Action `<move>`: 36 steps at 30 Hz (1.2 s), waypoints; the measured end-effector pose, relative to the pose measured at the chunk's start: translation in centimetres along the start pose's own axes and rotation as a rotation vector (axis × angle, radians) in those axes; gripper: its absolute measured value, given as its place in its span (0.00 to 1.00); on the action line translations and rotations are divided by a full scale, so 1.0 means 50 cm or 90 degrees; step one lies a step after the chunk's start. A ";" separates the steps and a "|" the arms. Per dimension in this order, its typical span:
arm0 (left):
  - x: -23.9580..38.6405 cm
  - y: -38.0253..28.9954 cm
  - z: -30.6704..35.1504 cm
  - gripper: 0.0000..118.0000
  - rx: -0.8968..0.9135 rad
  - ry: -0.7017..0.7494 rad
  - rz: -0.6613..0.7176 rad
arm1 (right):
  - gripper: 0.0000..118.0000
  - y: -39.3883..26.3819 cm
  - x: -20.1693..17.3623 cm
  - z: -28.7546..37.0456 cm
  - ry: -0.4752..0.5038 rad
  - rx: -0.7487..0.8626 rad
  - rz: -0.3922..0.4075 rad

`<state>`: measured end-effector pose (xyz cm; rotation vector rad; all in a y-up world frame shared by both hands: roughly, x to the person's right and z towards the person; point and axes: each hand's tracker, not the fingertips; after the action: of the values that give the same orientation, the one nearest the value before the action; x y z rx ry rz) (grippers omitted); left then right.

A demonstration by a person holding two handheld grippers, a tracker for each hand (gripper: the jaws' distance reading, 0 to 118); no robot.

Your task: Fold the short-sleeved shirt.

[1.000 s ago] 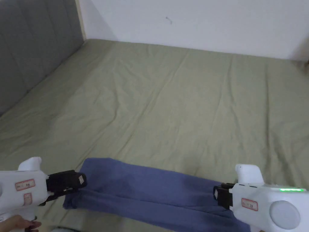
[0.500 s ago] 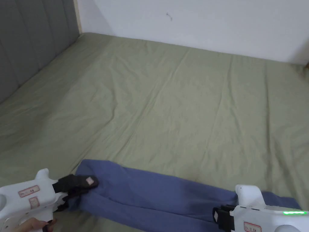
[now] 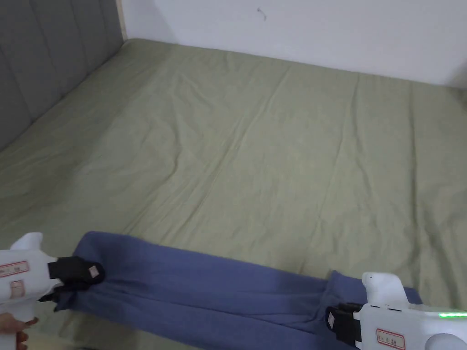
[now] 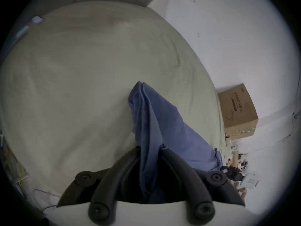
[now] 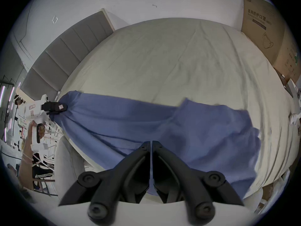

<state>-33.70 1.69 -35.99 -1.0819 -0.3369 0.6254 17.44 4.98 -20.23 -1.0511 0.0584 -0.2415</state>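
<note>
At far left, the white handheld left gripper with black jaws [image 3: 93, 272] is clamped on one end of the blue short-sleeved fabric shirt [image 3: 205, 291], bunched between its jaws. The shirt stretches as a folded band along the near edge of the olive-green bedsheet [image 3: 273, 150]. At right, the matching white right gripper [image 3: 329, 319] pinches the shirt's other end, jaws together.

The far and middle parts of the bed [image 3: 273, 150] are left open, so free passage is offered there. The near edge is taken up by the blue shirt [image 3: 205, 291], stretched along it. The left edge is closed off by a grey headboard [image 3: 41, 68], the far edge by a white wall [image 3: 319, 36]. A cardboard box [image 5: 267, 29] is stood at the far right corner.
</note>
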 end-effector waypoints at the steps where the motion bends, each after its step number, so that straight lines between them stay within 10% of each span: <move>1: 0.001 0.002 0.009 0.07 0.003 0.021 -0.014 | 0.02 0.000 0.001 0.000 -0.001 0.001 0.002; 15: 0.371 -0.092 0.057 0.07 0.082 -0.001 -0.355 | 0.02 -0.026 0.072 0.036 0.010 0.039 -0.083; 24: 0.541 -0.298 -0.164 0.08 -0.059 -0.091 -0.467 | 0.02 -0.075 0.129 0.080 0.003 0.064 -0.126; 30: 0.531 -0.365 -0.238 0.71 -0.150 -0.075 -0.450 | 0.02 -0.120 0.179 0.117 -0.019 0.076 -0.174; 36: 0.492 -0.293 -0.165 0.70 -0.103 -0.117 -0.323 | 0.02 -0.126 0.193 0.127 -0.025 0.086 -0.185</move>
<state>-5.49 6.41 -27.57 -1.0404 -0.8042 0.2449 26.80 5.26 -10.95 -0.9275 -0.1462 -0.4816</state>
